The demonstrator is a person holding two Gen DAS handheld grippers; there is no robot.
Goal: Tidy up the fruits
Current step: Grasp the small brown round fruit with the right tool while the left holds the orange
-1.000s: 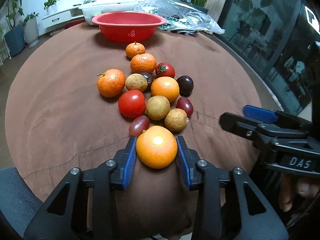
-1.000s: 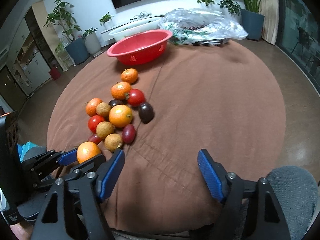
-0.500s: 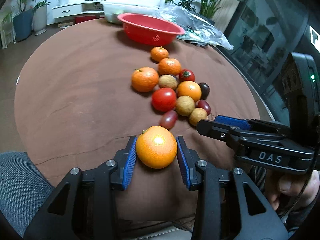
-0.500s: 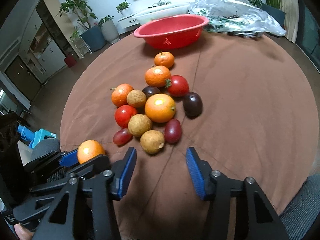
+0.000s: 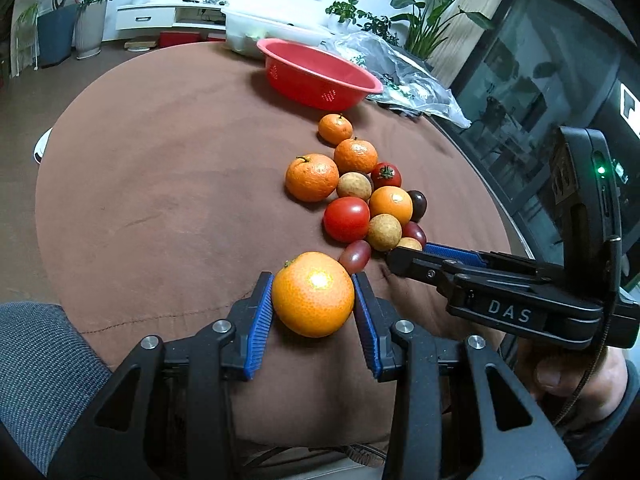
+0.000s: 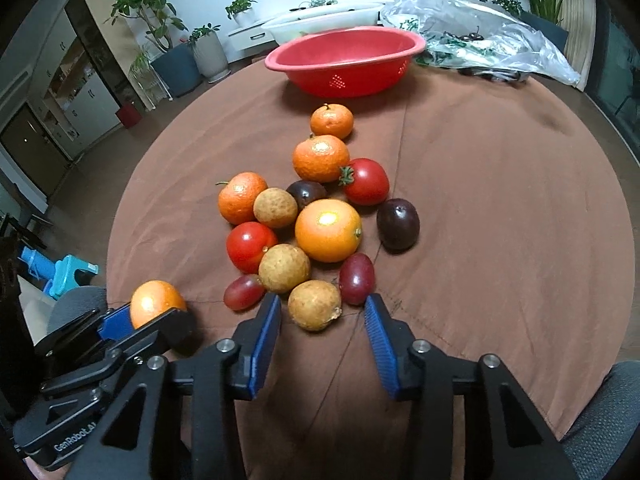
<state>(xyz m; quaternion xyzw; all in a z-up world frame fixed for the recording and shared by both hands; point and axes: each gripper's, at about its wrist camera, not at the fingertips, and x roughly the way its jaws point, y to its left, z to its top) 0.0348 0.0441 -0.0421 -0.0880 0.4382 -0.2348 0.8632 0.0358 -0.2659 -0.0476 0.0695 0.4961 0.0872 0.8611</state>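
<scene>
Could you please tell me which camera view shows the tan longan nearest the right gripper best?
The right wrist view: the longan lies whole between the closing right gripper fingers, pads not yet touching. In the left wrist view only its top peeks above the right gripper's finger.

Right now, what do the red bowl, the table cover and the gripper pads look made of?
Red bowl: glossy moulded plastic, probably, with small drain holes. Table cover: matte brown cloth, showing creases and a stitched seam. Pads: blue, finely ribbed, seemingly rubber or soft plastic.
</scene>
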